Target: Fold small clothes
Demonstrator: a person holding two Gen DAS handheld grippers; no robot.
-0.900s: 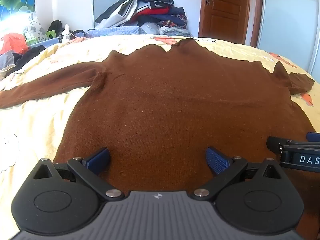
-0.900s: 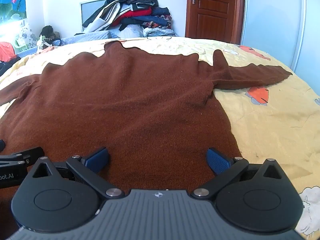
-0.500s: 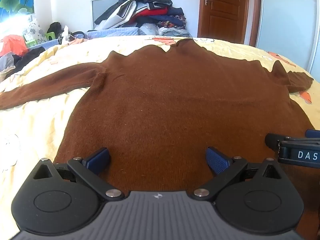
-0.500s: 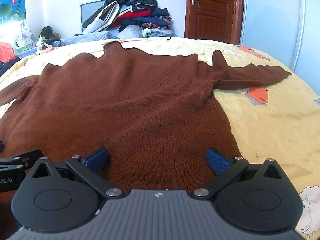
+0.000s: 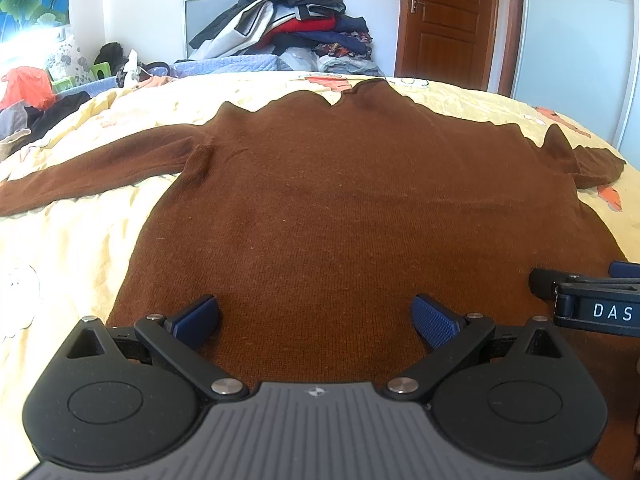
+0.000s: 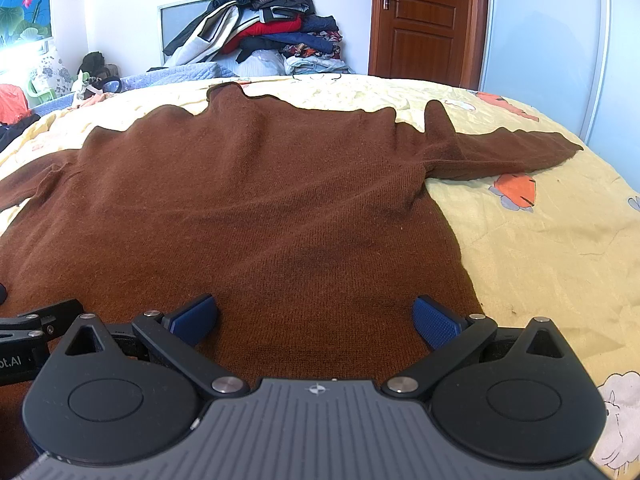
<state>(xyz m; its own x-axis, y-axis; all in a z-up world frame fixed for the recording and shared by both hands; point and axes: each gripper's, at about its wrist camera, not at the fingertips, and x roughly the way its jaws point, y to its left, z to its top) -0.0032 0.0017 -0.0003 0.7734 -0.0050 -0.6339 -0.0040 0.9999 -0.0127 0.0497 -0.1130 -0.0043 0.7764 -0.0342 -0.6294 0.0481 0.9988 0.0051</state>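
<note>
A brown knit sweater (image 5: 340, 208) lies flat on the yellow bedsheet (image 5: 72, 248), collar far from me, both sleeves spread out sideways. It also shows in the right wrist view (image 6: 248, 208). My left gripper (image 5: 316, 316) is open and empty, low over the sweater's near hem, left of its middle. My right gripper (image 6: 314, 316) is open and empty over the hem's right part, and its side shows in the left wrist view (image 5: 588, 300). The hem itself is hidden under both gripper bodies.
A pile of clothes (image 5: 288, 20) is stacked against the far wall. A brown door (image 6: 424, 20) stands at the back right. More clutter (image 5: 28, 92) lies off the bed's far left. The bedsheet (image 6: 552, 248) extends right of the sweater.
Both grippers have drifted slightly lower and closer over the hem. The sweater has not moved and both jaws stay open.
</note>
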